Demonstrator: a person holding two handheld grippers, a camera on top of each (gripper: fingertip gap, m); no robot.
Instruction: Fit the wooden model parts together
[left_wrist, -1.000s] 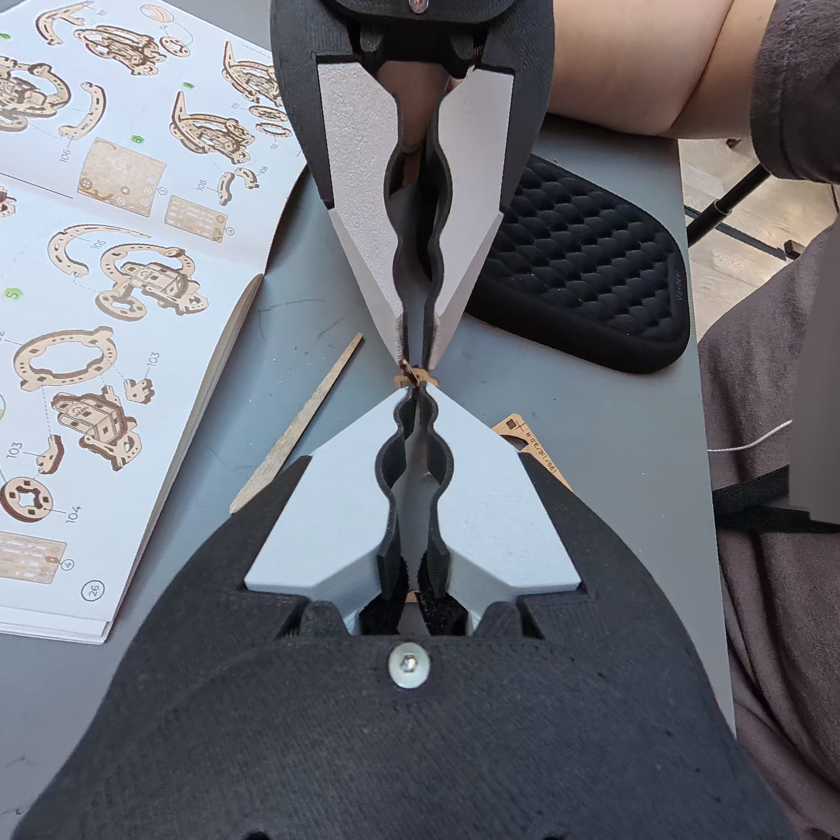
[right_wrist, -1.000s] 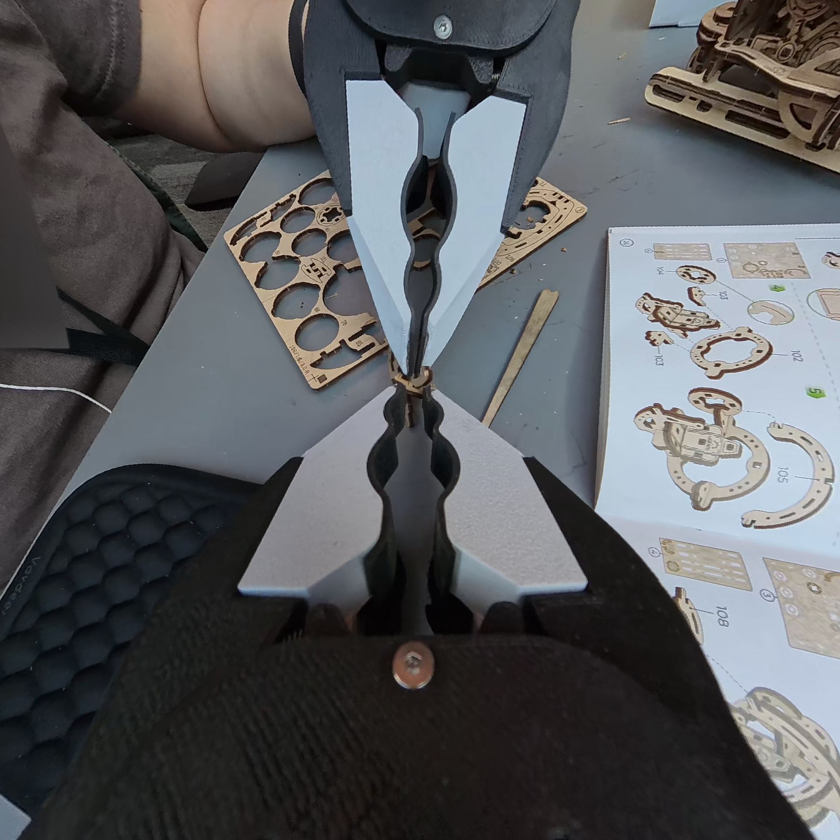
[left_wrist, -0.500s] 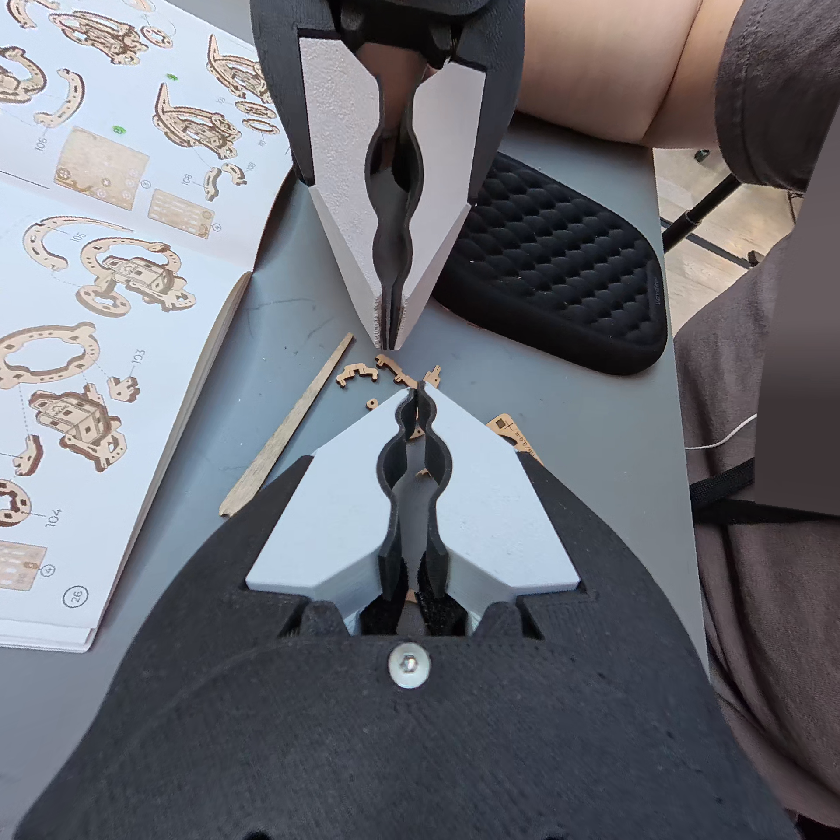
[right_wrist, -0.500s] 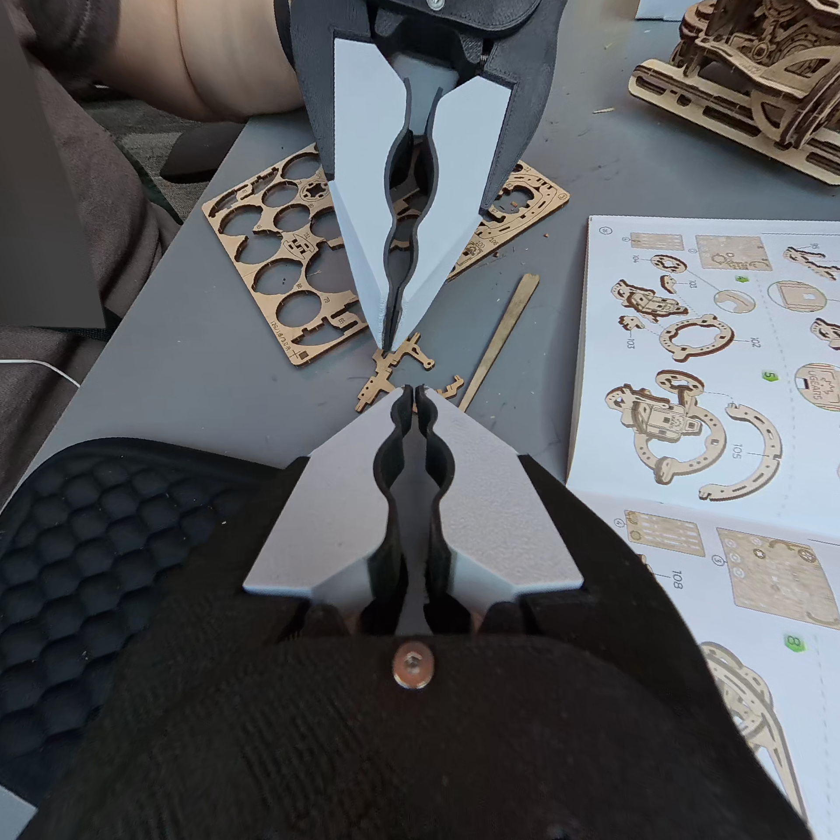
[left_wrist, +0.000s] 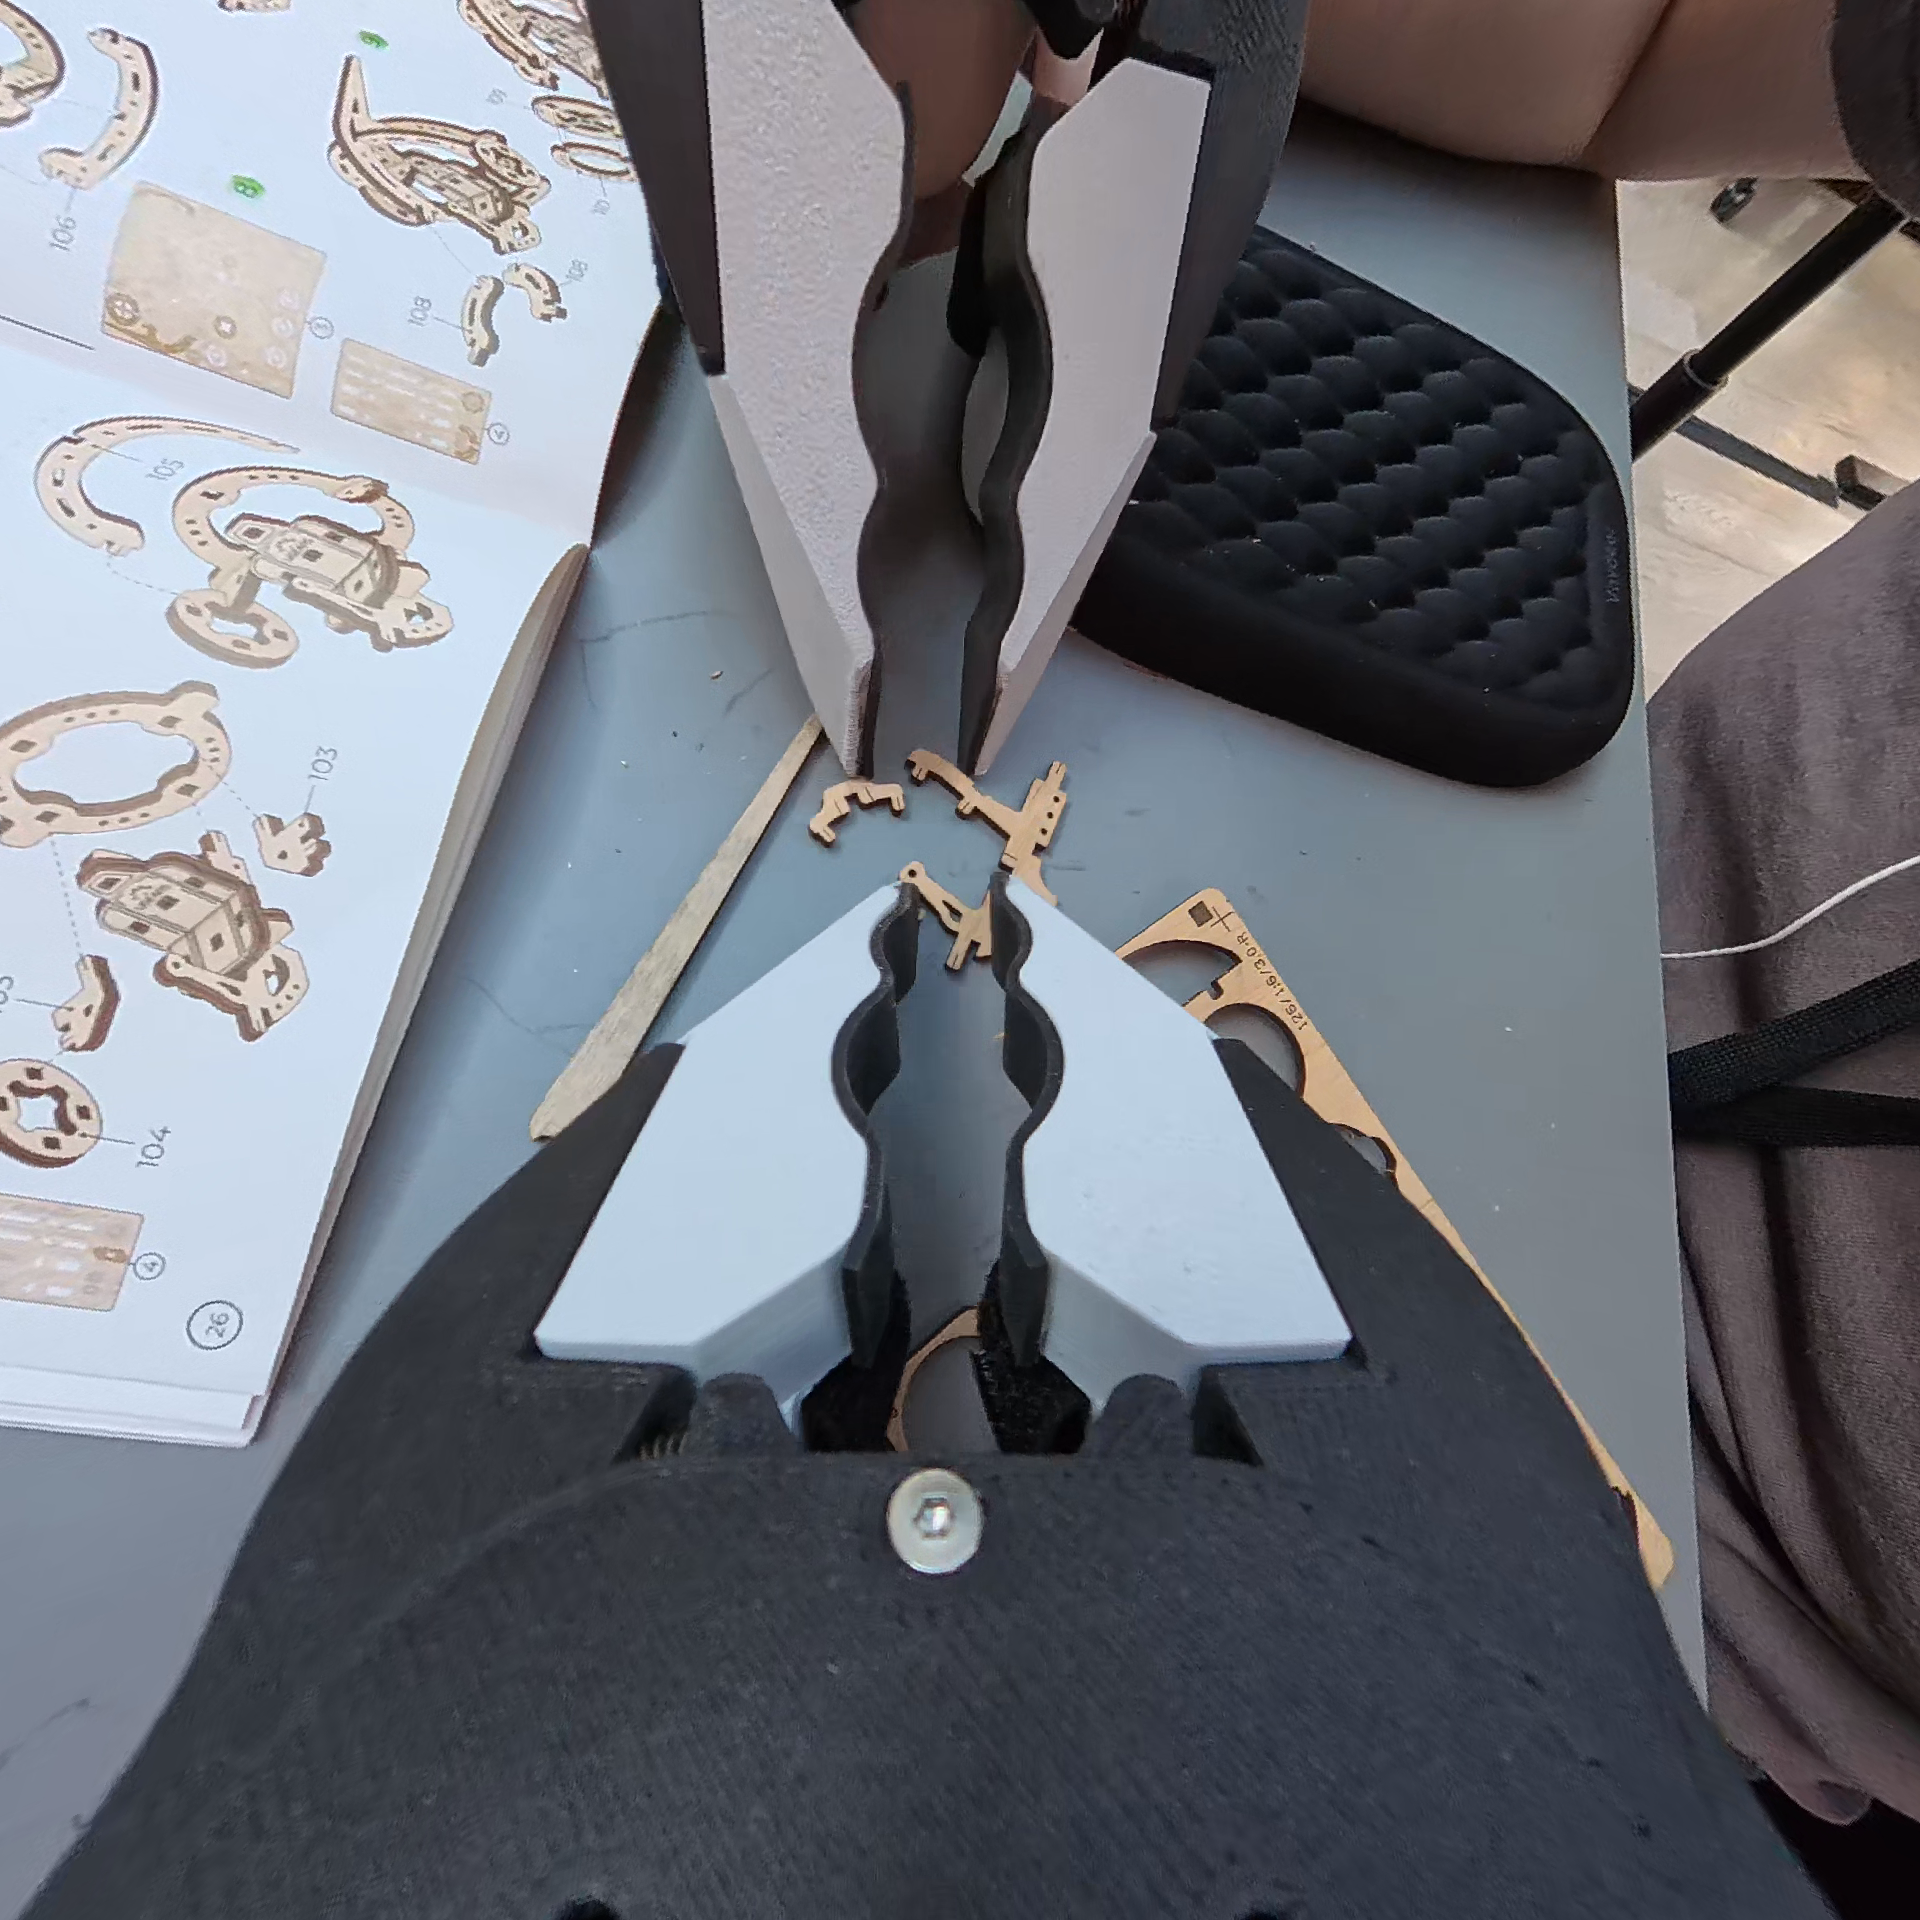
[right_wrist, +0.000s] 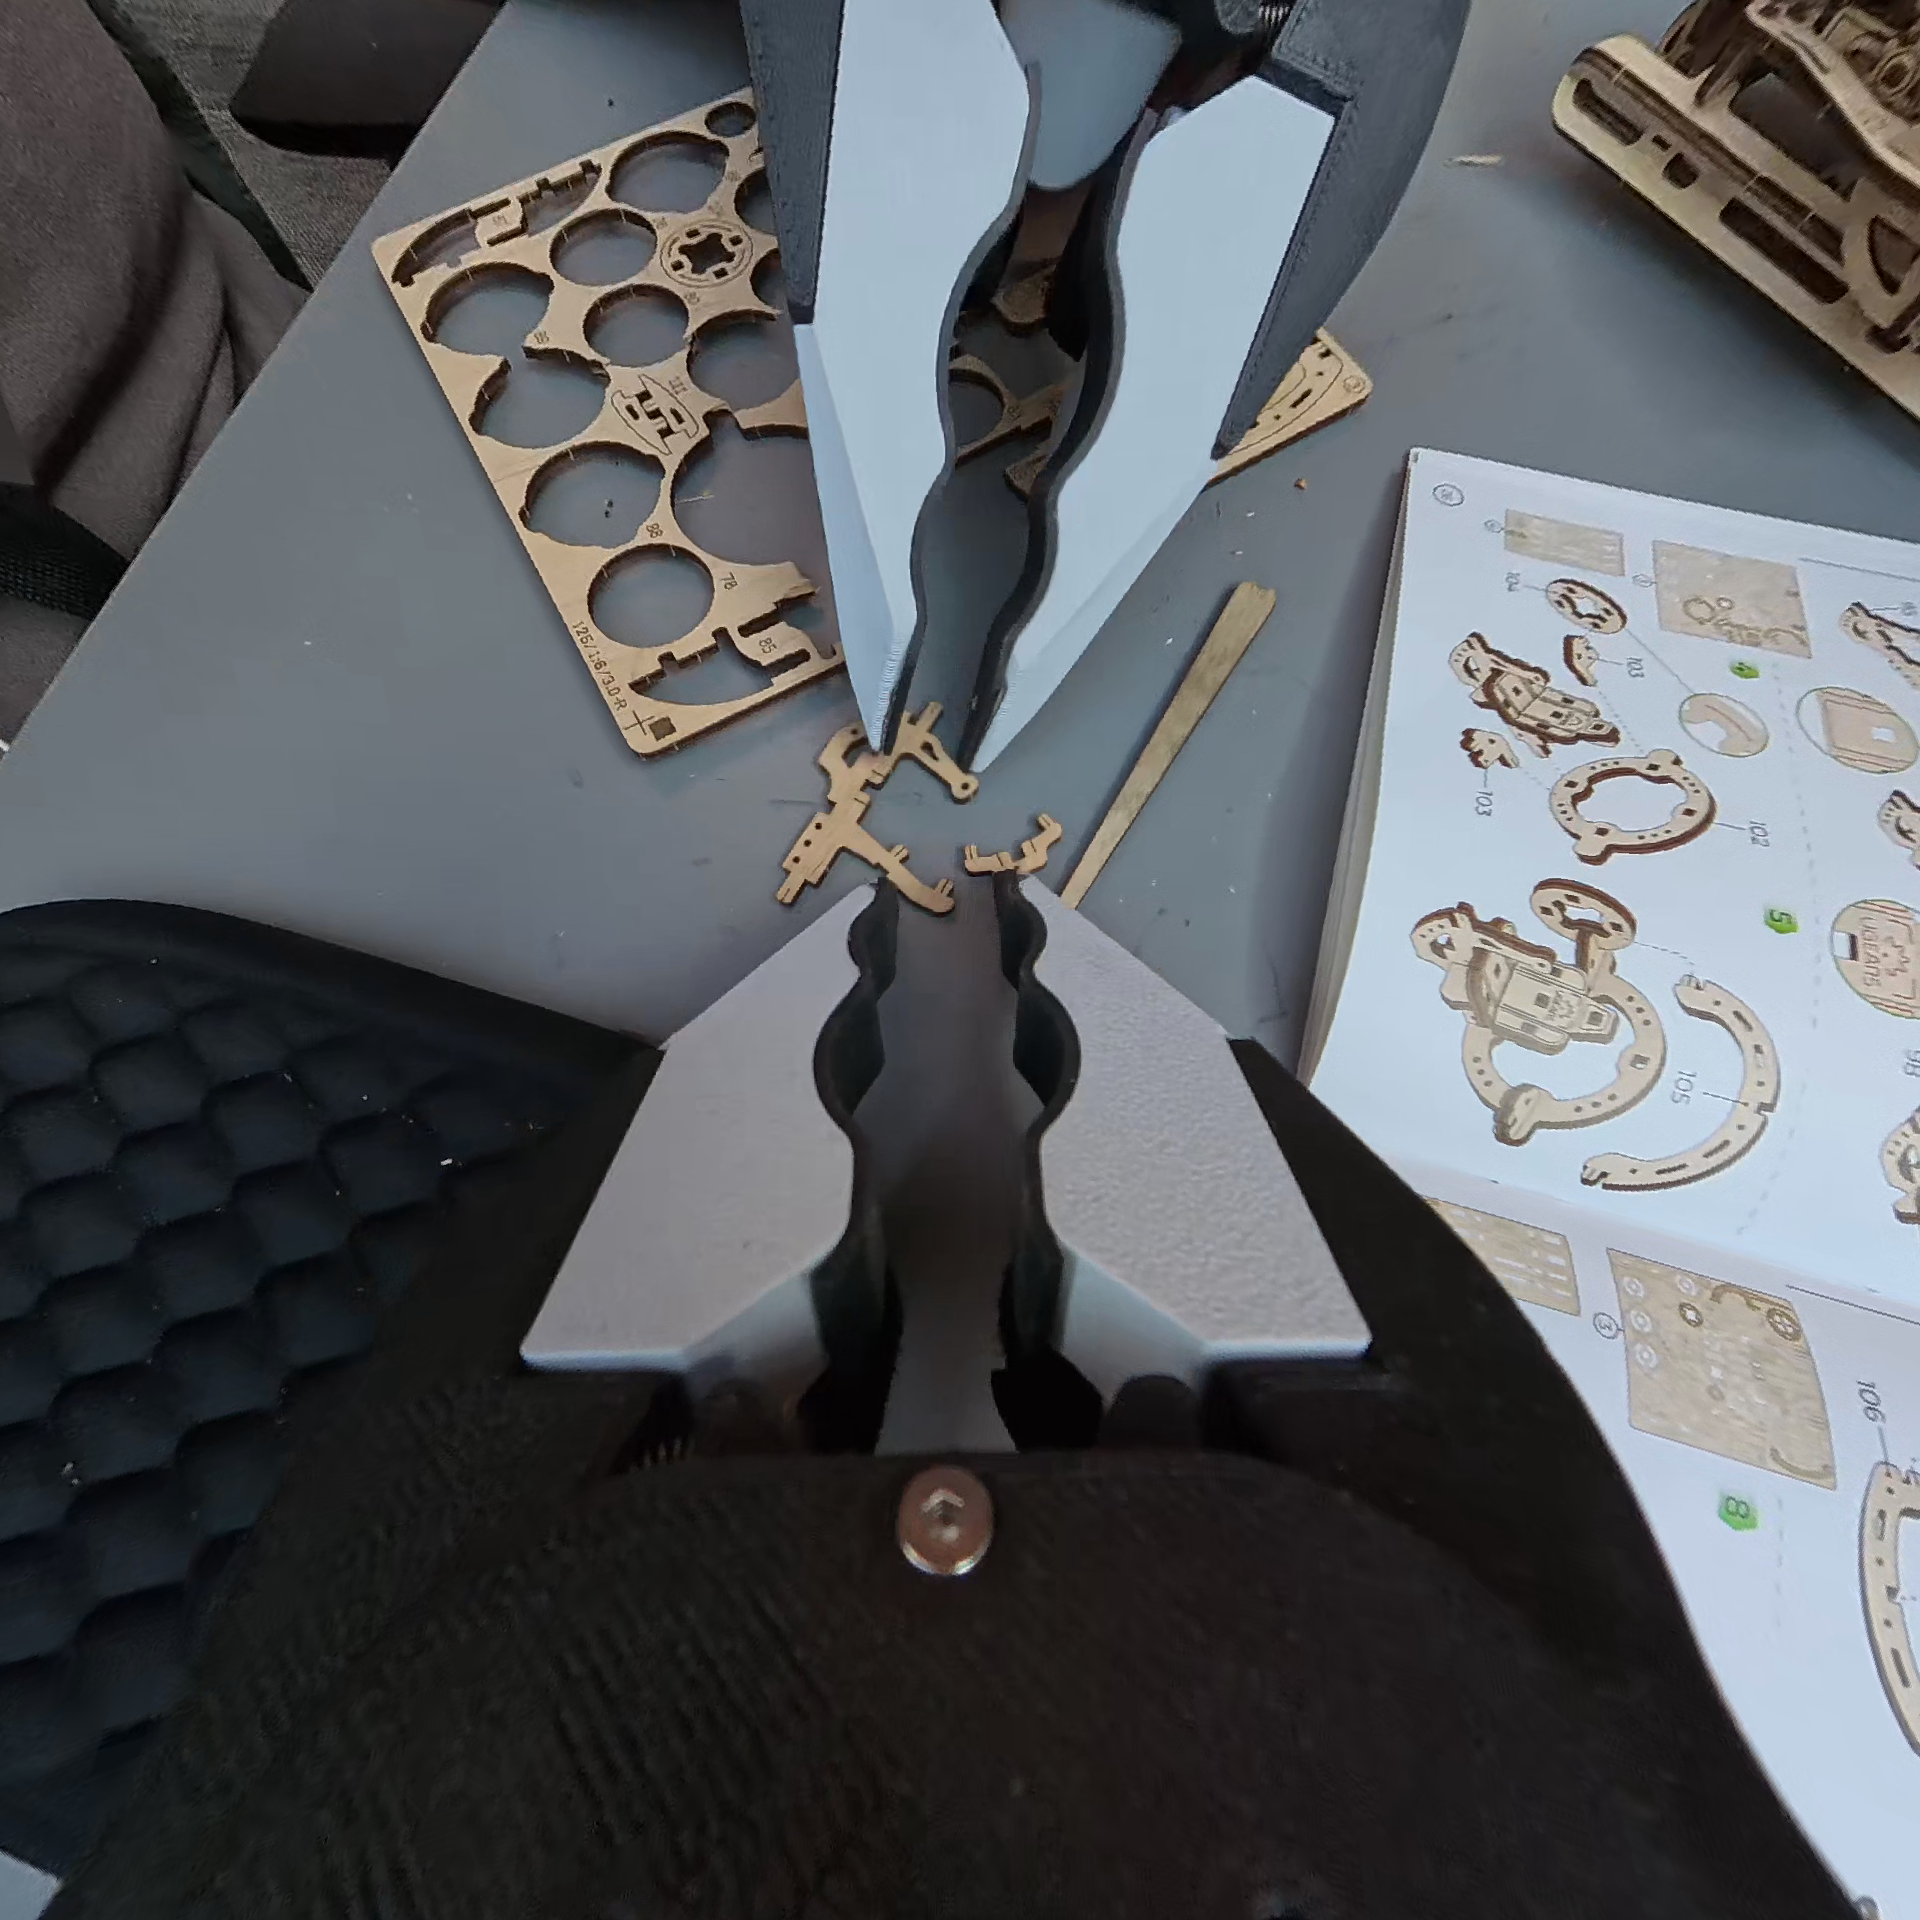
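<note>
left of the little wooden parts, an open white instruction booklet with printed model diagrams (left_wrist: 239, 665) lies on the grey tabletop (left_wrist: 1299, 852), and a thin flat wooden stick (left_wrist: 675, 956) slants between booklet and parts. at the landmark itself, a small curved wooden hook piece (left_wrist: 854, 805) and a long branched wooden model piece (left_wrist: 1013, 821) lie loose and apart. the left tool (left_wrist: 948, 896) hovers just beside them, jaws parted a little, holding nothing; the right tool (right_wrist: 943, 900) faces it, likewise slightly open and empty. right of the parts sit a punched-out plywood sheet (left_wrist: 1262, 987) and a black honeycomb pad (left_wrist: 1371, 540). to fit them well, i would pinch each piece by its flat faces, then line slot to tab. whether the branched piece is one part or two overlapping is hard to tell; the plywood sheet is largely hidden under the left tool.
</note>
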